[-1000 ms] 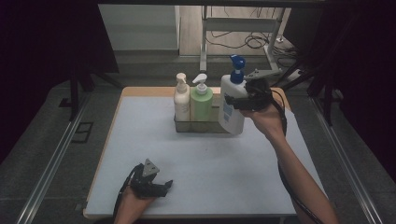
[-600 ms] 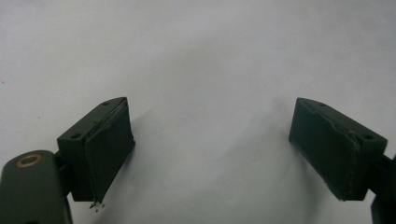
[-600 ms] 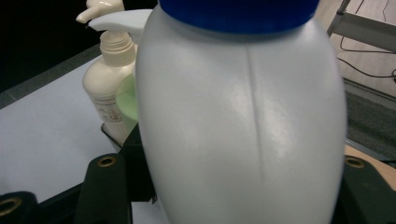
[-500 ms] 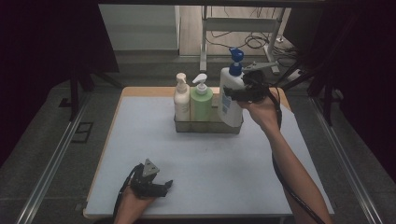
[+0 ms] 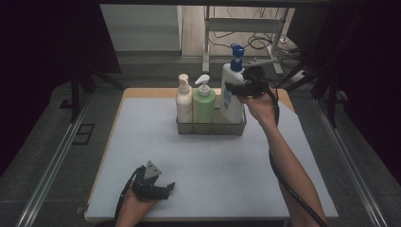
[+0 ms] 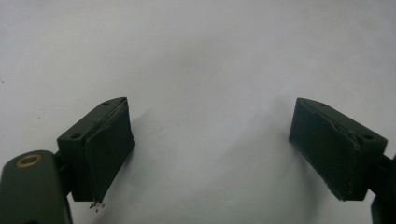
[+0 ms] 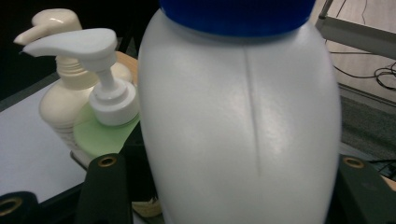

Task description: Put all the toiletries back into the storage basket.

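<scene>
White pump bottle [image 5: 231, 97] with blue pump head, upright at the right end of the wire basket [image 5: 211, 127], far side of the table [image 5: 142, 142]. Clamped at its upper body by the right gripper [image 5: 236, 88], jaws pressed on both flanks as seen in the right gripper view [image 7: 243, 140]. Just left of it, a green bottle [image 5: 204, 104], then a cream bottle [image 5: 184, 101], all in one row, close together. Left gripper [image 5: 163, 188] resting on the near left of the table, jaws spread wide, nothing between them [image 6: 212, 154].
</scene>
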